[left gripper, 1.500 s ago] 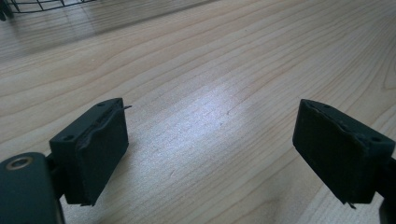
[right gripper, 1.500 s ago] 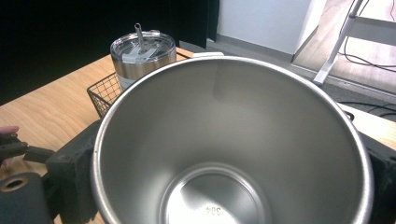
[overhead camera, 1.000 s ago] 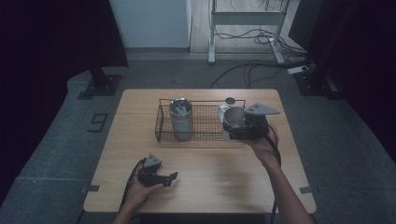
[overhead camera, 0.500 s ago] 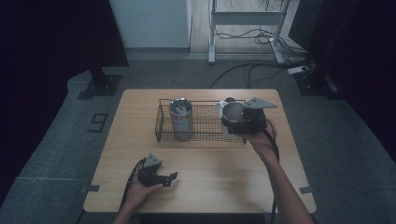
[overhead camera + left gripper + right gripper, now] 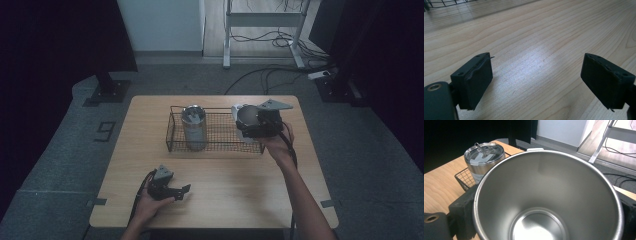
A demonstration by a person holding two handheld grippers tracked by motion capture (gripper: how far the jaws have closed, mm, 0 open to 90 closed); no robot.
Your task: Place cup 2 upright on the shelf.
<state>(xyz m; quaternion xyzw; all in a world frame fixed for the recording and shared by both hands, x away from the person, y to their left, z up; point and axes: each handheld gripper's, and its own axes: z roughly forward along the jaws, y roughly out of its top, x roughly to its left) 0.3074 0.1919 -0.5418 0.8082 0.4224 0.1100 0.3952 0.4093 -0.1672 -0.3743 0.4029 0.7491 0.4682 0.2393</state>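
Nearby, lidded tumbler (image 5: 194, 126) inside wire basket (image 5: 175, 131); right gripper (image 5: 250, 125) fingers grasping steel cup (image 5: 549, 202), left gripper (image 5: 172, 190) fingers released.

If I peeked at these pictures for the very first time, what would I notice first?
You would notice the shiny, empty steel cup first, its open mouth looming up close in the right gripper view, pinched by the right hand-held gripper over the right end of the wire basket. Next, the lidded steel tumbler standing upright in the basket's left part. Then the left hand-held gripper, jaws wide apart, low over the bare wooden table.
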